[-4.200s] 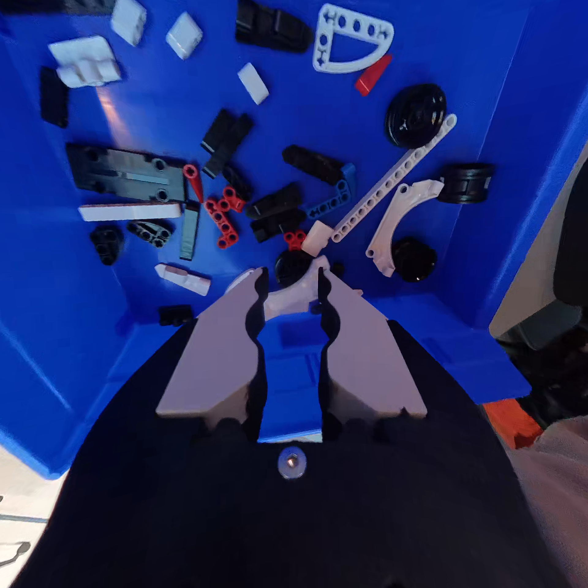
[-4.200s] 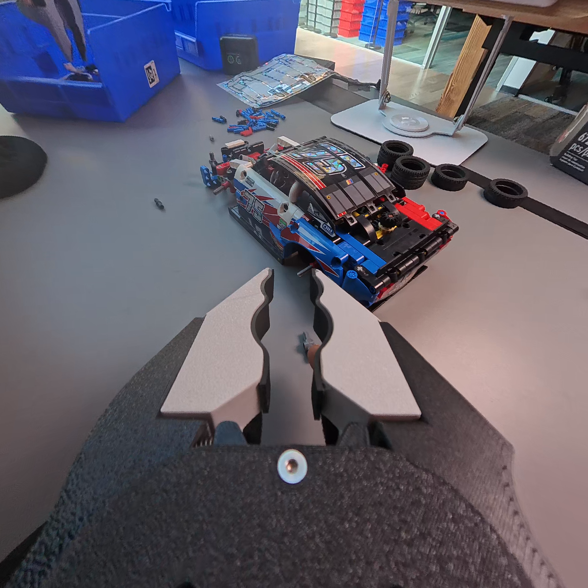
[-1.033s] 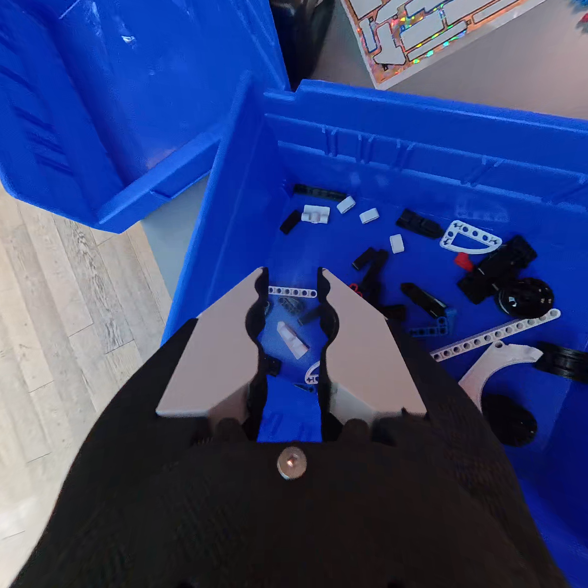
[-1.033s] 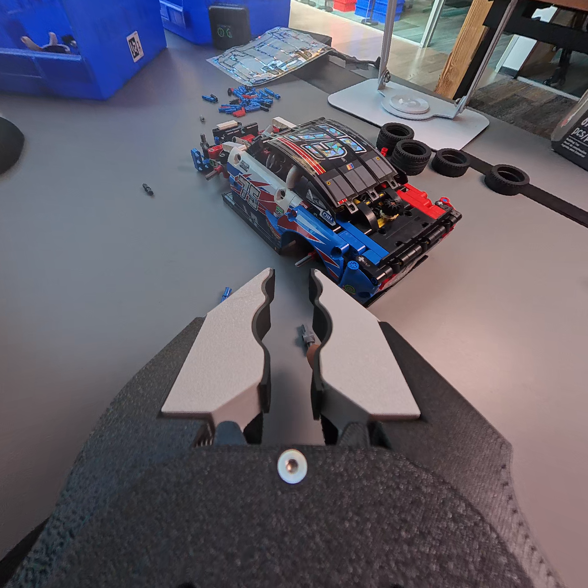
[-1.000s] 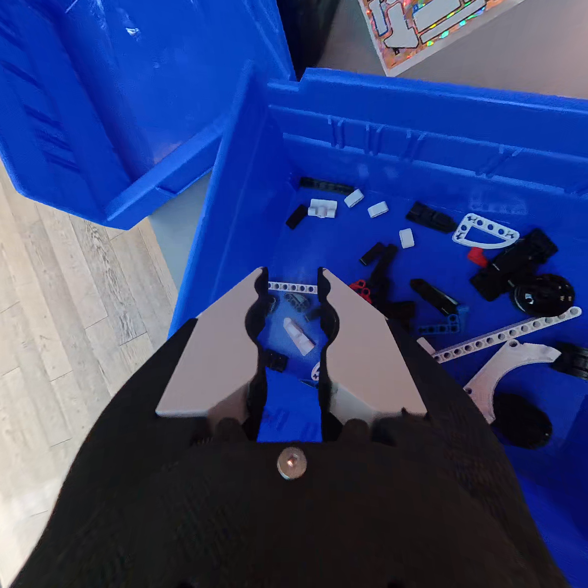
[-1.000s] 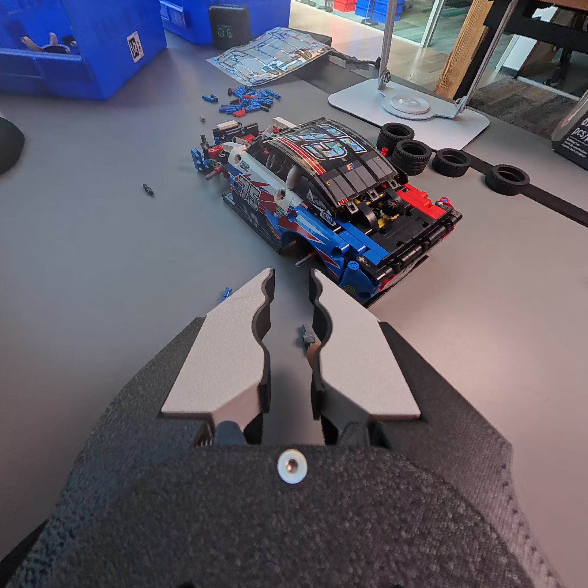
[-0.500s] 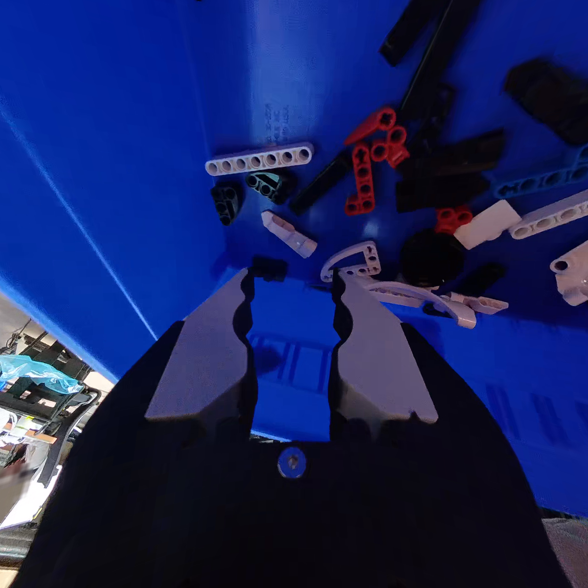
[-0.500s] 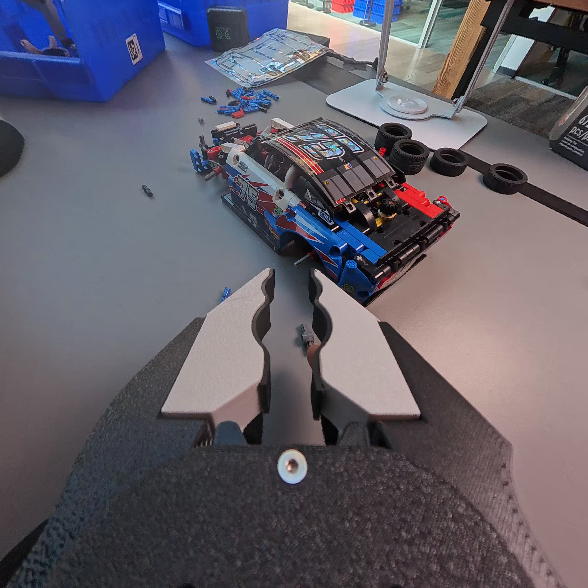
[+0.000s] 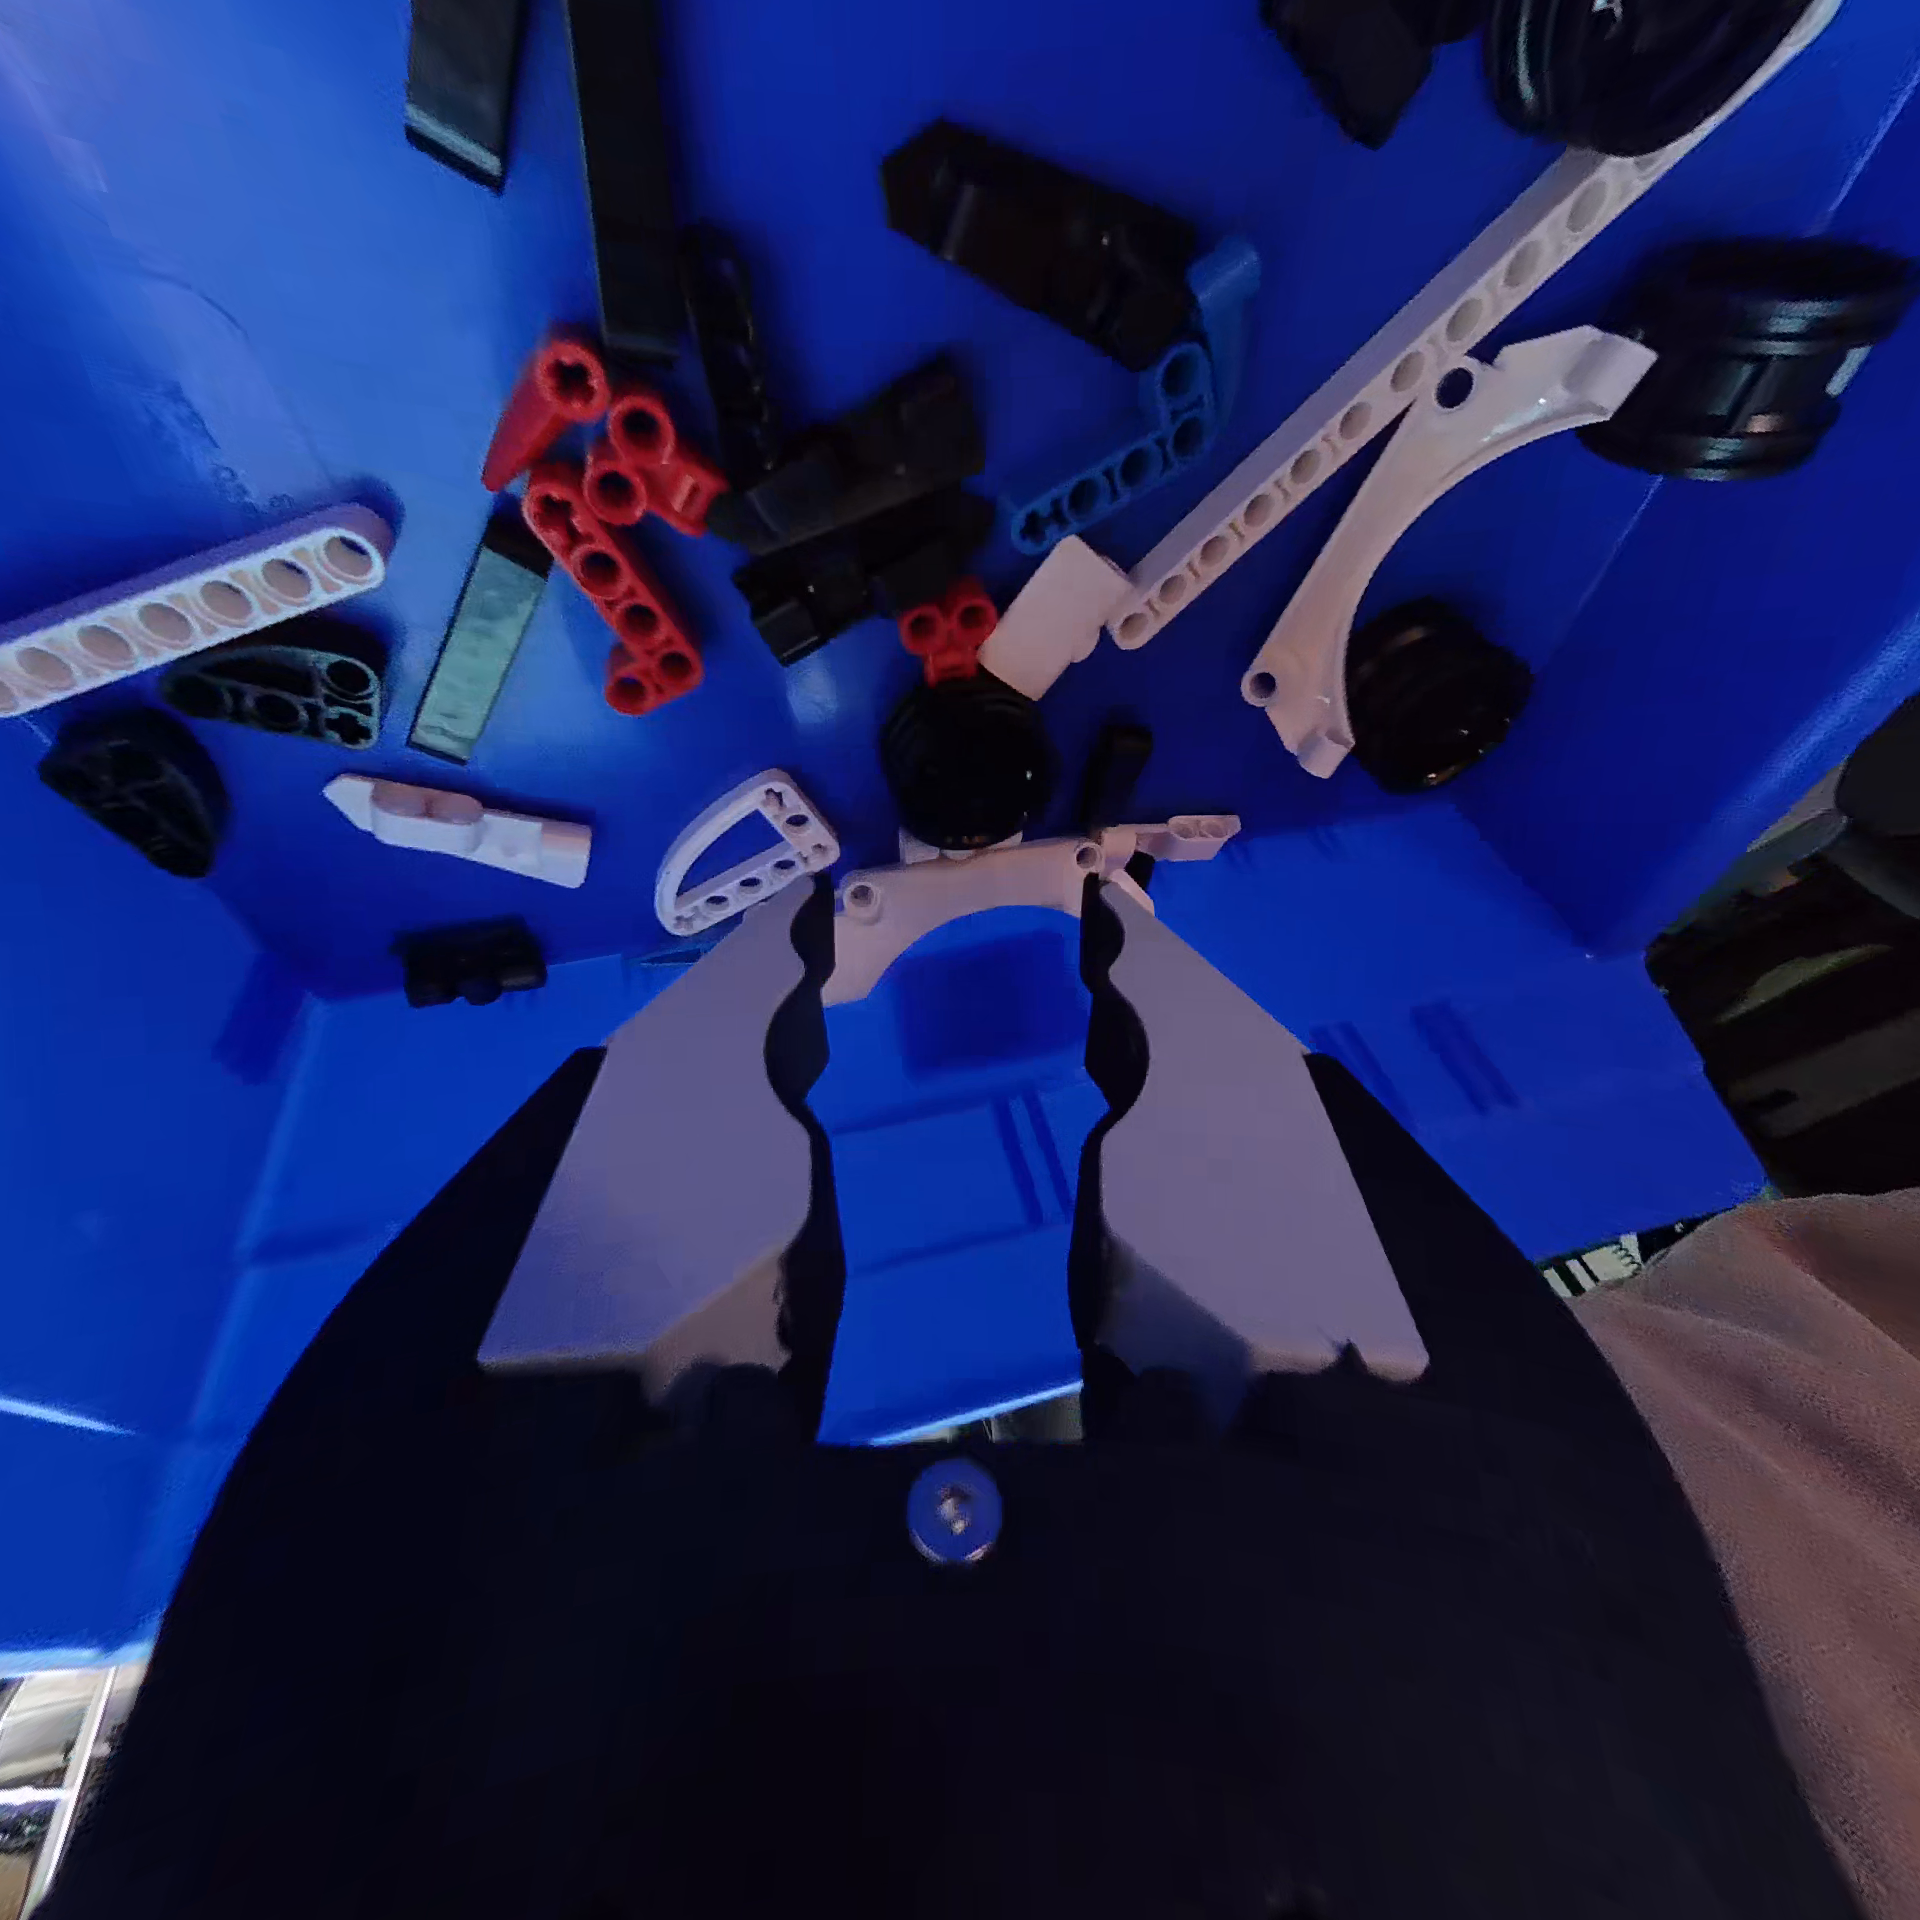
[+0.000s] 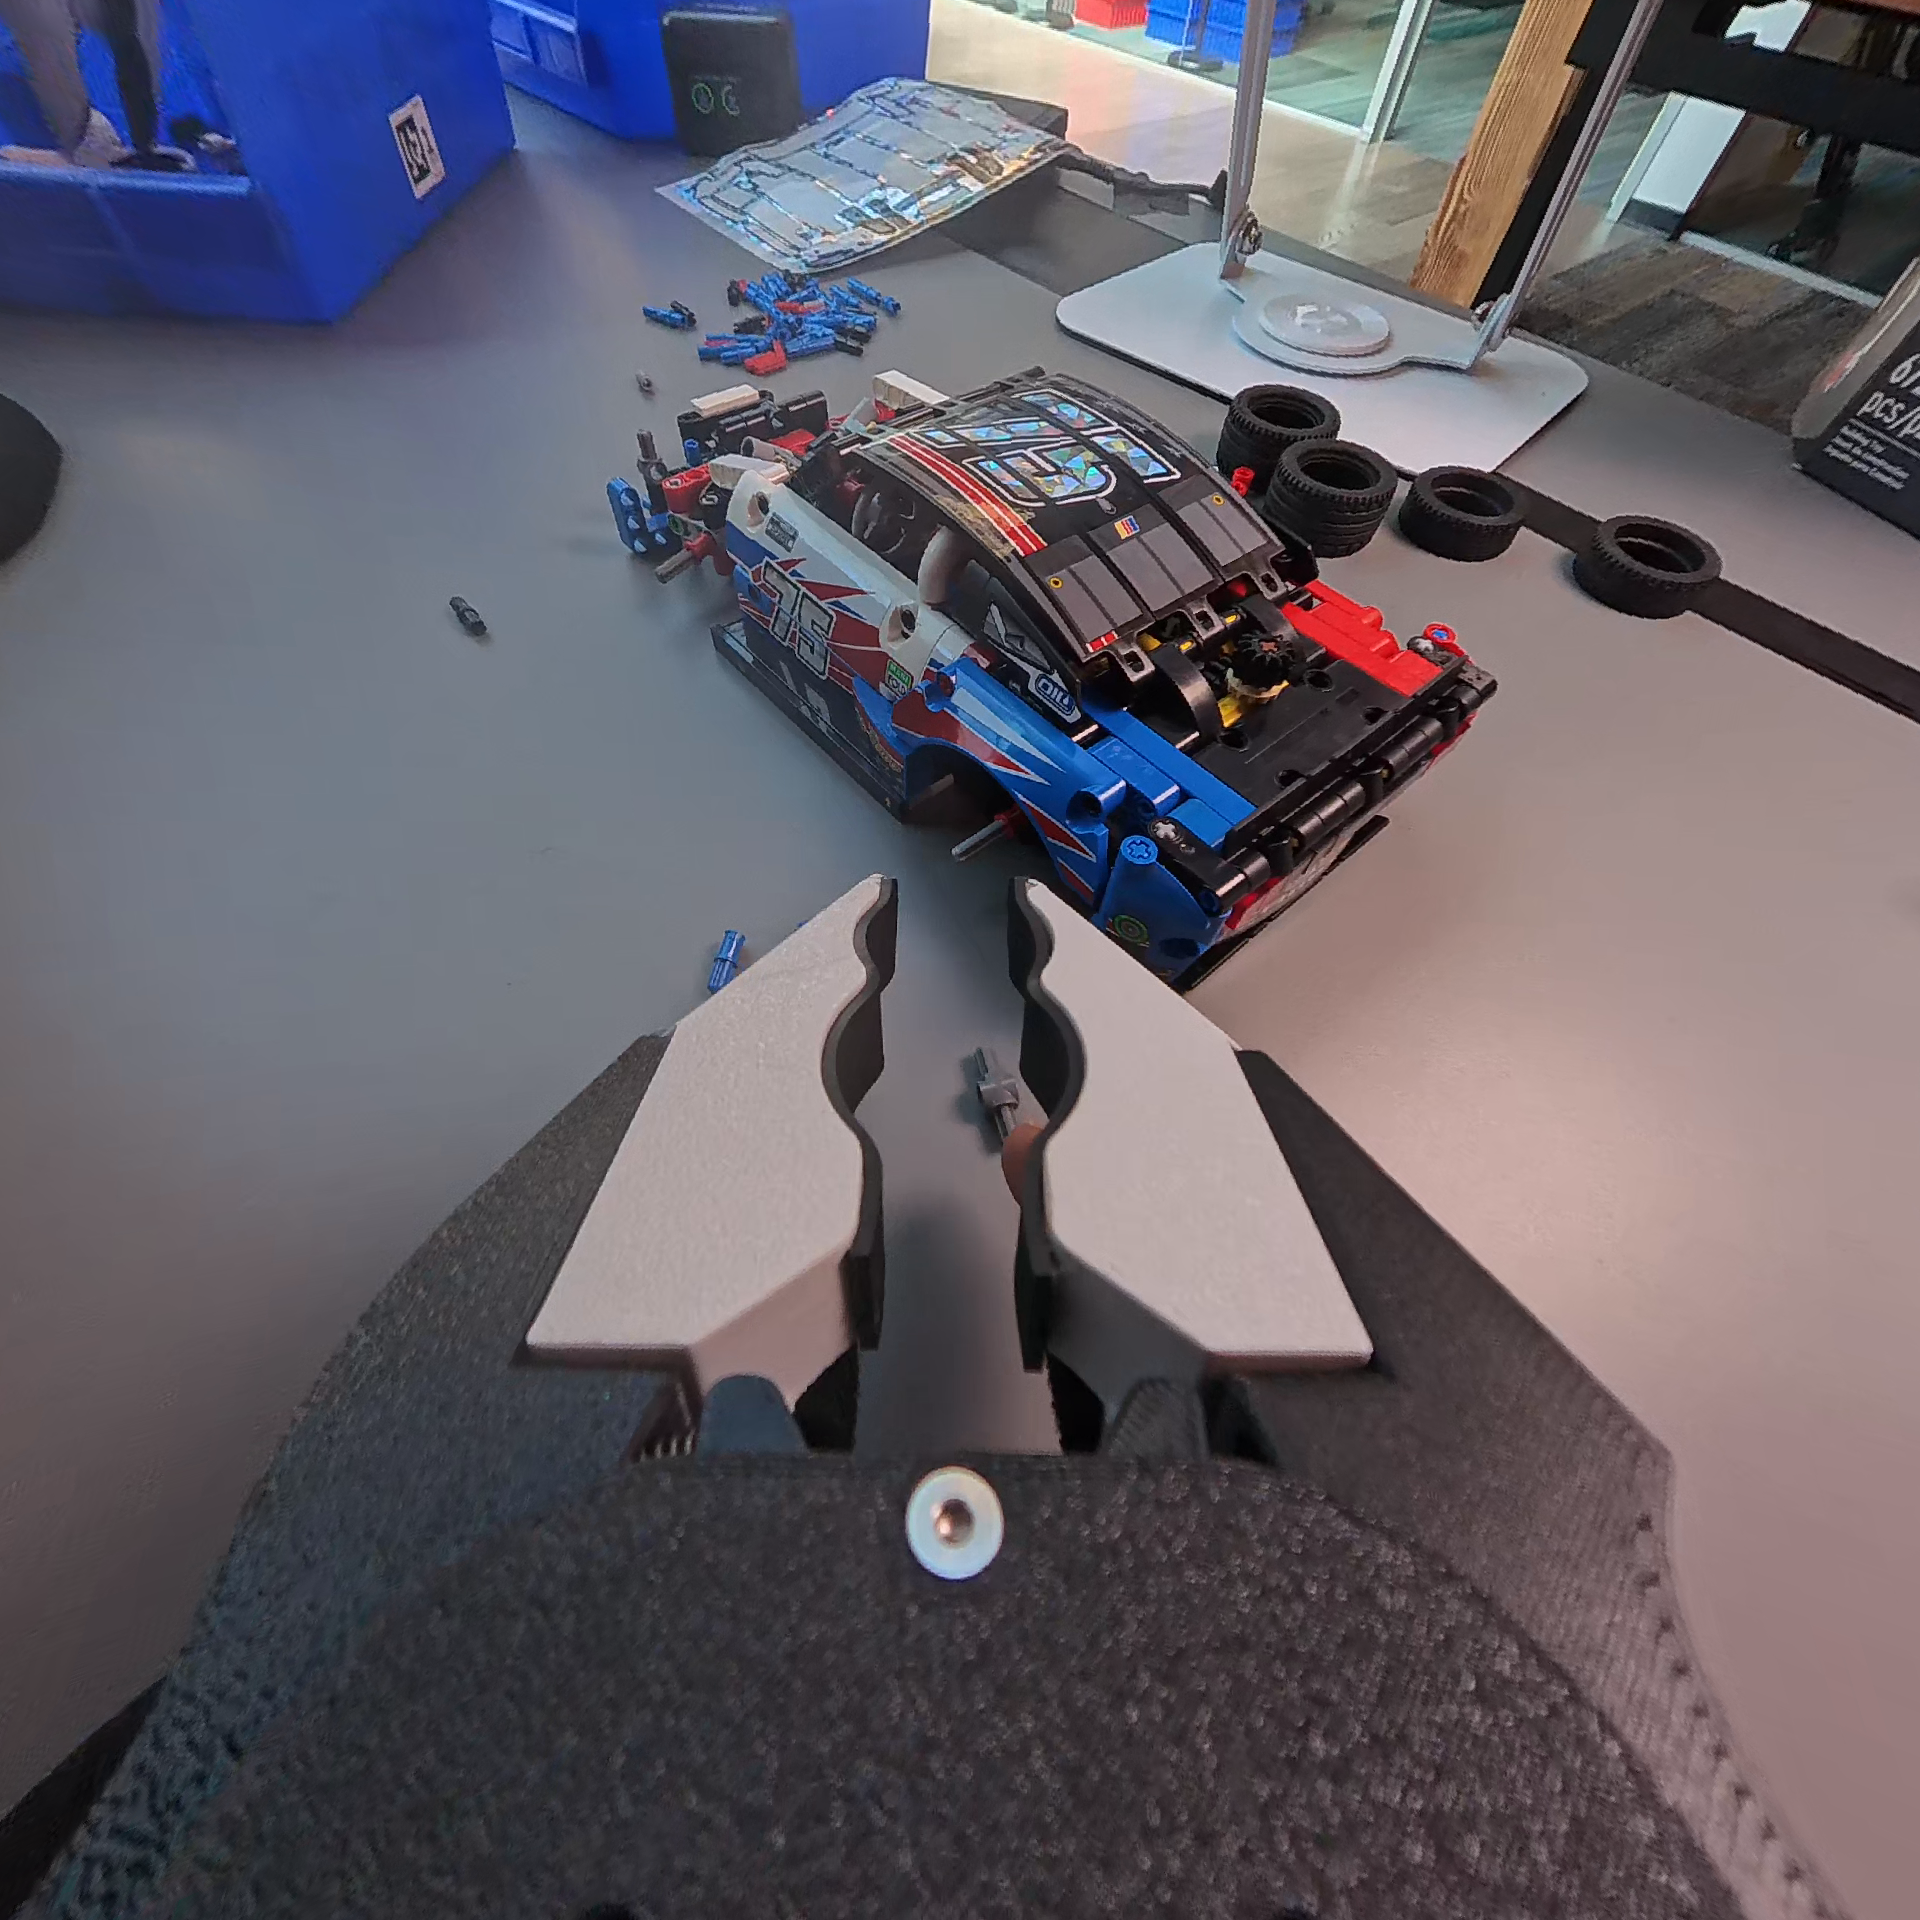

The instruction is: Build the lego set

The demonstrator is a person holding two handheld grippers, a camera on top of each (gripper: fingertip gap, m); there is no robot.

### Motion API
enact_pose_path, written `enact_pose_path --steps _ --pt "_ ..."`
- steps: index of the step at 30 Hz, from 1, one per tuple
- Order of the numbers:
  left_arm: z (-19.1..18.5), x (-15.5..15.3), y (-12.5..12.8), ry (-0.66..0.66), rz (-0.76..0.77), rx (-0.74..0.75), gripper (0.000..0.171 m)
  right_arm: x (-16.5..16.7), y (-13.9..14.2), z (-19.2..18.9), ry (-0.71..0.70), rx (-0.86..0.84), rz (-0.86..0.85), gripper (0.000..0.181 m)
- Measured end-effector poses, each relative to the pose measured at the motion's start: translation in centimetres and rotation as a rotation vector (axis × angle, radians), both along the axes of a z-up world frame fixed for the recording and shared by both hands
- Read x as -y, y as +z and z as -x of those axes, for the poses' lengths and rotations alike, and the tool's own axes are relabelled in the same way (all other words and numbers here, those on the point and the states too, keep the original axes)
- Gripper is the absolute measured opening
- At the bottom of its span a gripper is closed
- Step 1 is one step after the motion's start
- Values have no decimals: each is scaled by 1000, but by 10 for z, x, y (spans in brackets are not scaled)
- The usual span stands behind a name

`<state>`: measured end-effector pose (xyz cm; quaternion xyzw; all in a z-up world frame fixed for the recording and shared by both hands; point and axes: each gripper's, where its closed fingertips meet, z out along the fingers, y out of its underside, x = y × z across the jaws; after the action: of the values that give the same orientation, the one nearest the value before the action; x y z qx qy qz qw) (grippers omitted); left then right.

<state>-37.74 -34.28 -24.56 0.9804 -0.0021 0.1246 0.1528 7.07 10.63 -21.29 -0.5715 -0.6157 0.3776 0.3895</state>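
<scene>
Left gripper now nearer curved white arch piece, fingers spread, right gripper fingers parted, empty, glossy blue bin

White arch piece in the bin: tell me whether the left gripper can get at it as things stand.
Probably yes. The left gripper is open with its jaws either side of the white arch piece, nothing lying over it. A black round part crowds its far edge.

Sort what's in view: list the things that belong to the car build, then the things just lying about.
Belongs to the build:
lego car
loose tyres
blue pins
white arch piece at the open left tool
parts bin

Just lying about:
metal stand base
black puck
</scene>
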Motion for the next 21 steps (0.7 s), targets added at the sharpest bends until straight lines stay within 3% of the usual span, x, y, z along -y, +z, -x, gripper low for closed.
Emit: enact_pose_path --steps 4,8,11,13,14,16,21 --pt "-4 9 7 -42 15 -5 57 0 -2 0 0 5 2 19" --pt "1 17 -4 -160 105 -92 57 0 -4 1 2 13 2 19" --pt "-5 18 -8 -169 148 -73 59 0 -3 0 0 12 -1 19" --pt "-1 6 -7 -114 89 -93 42 -1 -2 0 -4 8 0 19" --pt "3 -6 -5 -90 22 -107 21 -1 -1 0 -5 5 -1 19" --pt "1 -20 3 -76 -76 -71 2 -1 -1 0 -5 3 -2 19" --pt "14 -23 11 -125 -131 -152 2 -2 -1 -1 -8 3 -1 19"
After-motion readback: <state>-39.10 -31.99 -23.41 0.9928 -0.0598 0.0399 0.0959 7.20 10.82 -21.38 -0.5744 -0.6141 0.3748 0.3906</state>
